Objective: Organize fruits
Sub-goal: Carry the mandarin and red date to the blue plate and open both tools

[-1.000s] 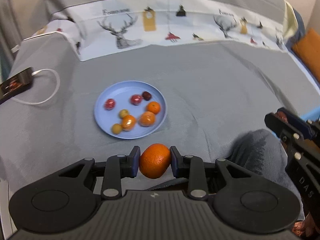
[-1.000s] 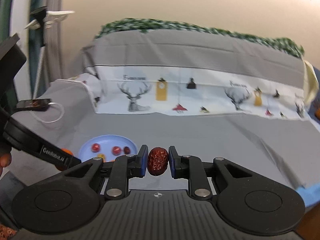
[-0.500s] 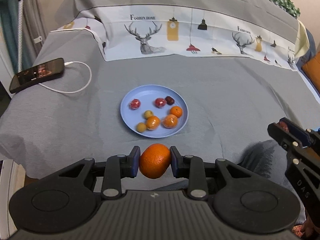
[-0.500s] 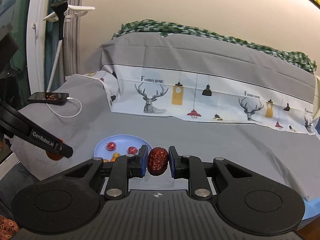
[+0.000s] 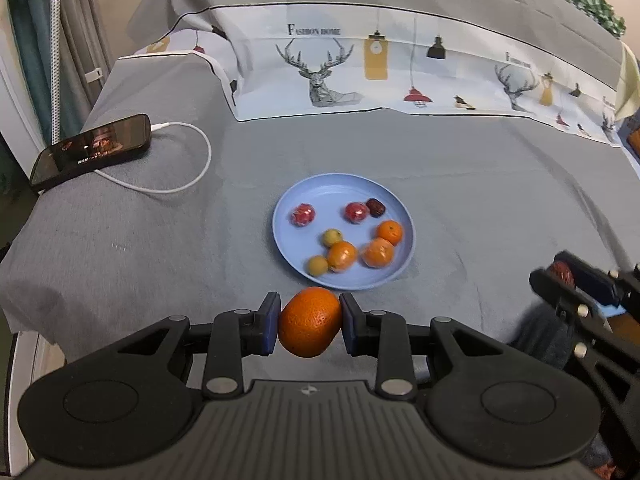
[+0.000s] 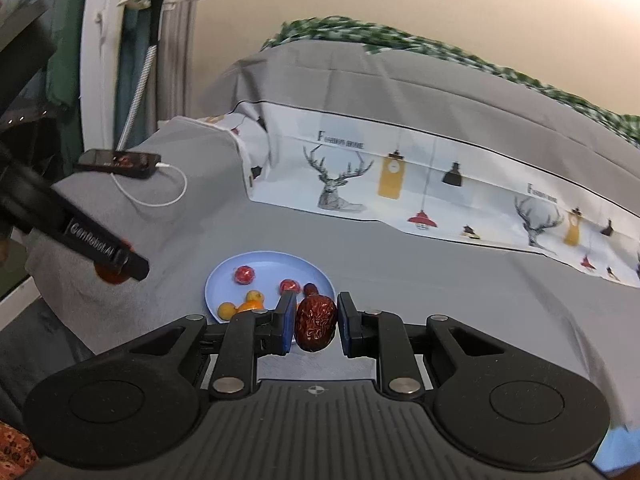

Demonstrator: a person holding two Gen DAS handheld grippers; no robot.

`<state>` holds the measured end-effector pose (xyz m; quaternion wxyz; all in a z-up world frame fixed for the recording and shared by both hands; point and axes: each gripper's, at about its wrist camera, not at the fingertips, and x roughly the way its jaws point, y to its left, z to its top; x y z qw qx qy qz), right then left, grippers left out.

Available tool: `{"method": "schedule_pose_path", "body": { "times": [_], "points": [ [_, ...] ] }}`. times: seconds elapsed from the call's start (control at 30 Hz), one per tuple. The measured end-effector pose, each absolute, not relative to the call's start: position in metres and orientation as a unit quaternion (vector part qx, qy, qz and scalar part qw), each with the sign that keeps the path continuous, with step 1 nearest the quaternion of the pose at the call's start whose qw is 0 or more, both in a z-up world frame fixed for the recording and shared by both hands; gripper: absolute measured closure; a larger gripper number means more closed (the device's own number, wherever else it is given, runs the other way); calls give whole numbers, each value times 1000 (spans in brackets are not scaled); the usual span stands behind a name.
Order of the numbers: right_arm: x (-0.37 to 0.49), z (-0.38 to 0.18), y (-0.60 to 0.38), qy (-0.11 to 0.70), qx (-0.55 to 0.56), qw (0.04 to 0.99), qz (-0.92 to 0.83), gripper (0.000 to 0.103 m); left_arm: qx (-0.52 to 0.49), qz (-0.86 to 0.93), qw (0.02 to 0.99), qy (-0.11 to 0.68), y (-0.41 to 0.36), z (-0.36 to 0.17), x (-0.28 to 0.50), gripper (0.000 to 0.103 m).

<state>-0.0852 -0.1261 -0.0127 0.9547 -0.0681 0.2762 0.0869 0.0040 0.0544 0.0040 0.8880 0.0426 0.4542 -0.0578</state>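
Note:
My left gripper [image 5: 309,322] is shut on an orange [image 5: 310,320], held just short of the near rim of a light blue plate [image 5: 308,188] on the grey bed cover. The plate holds several small fruits: red ones, oranges, yellow ones and a dark date. My right gripper [image 6: 313,322] is shut on a dark red date [image 6: 315,322], held above the bed near the plate's [image 6: 228,272] right side. In the left wrist view the right gripper [image 5: 560,276] shows at the right edge. In the right wrist view the left gripper [image 6: 120,268] shows at the left.
A black phone [image 5: 92,150] with a white charging cable [image 5: 188,172] lies on the bed at the far left. A white printed deer sheet [image 5: 400,68] runs across the back. The bed edge drops off at the near left.
Both grippers have drawn back and risen, so the plate looks smaller and farther. Both views have swung left, bringing the phone more into view. Each gripper still holds its fruit.

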Motion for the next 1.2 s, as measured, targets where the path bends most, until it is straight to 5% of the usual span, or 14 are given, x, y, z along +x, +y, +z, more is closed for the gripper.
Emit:
{"method": "schedule_pose_path", "body": {
  "times": [1.2],
  "points": [
    [130, -135, -104, 388, -51, 911, 130, 80, 66, -40, 845, 529, 22, -118, 217, 68]
  ]
}}
